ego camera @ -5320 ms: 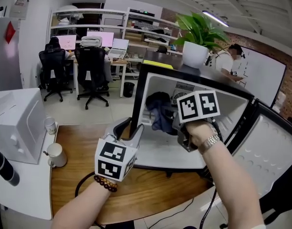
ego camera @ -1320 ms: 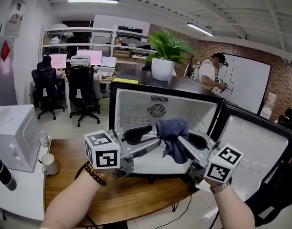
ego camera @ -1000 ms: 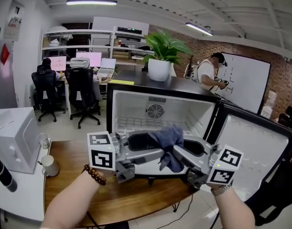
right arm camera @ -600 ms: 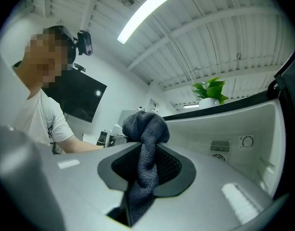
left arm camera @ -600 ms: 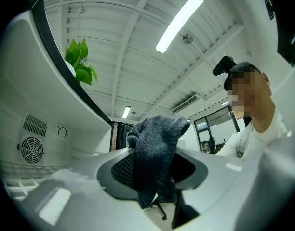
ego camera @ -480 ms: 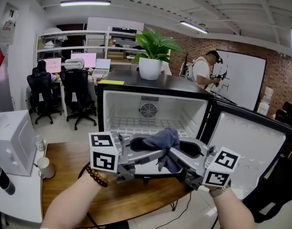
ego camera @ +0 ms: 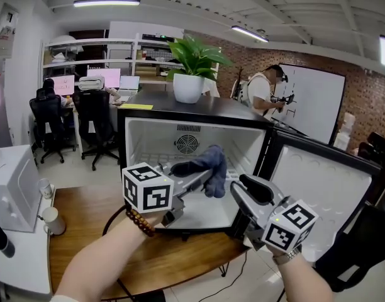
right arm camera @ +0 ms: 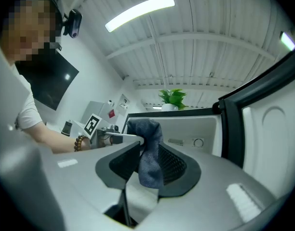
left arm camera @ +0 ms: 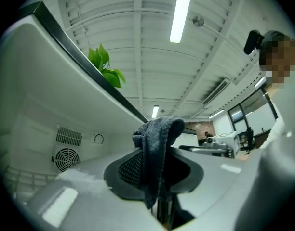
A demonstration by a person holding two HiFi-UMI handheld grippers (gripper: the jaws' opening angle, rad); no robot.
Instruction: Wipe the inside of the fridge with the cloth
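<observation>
So the cloth just switched hands on us. About a second back the right gripper was carrying it, and half a second ago both grippers were on it. Now it hangs from the left gripper alone, held up in front of the open fridge that sits on the table. The left jaws have just been closing with the cloth between them, and in the left gripper view they're clamped on a fold of it, with the rest flopping over the tips and down one side. The right jaws have just been opening and now stand apart with nothing in them. That gripper has backed off toward the door side. In its own view the cloth only looks framed by the jaws; it's actually out at the tip of the other gripper. As far as we can tell the cloth isn't touching any inner wall yet, so no wiping is happening right now. Our read is that the handover is done and the left side does the next strokes, probably on the part of the interior it reaches more easily. One worry is that a bunched, dangling cloth may only smear with its edge.
</observation>
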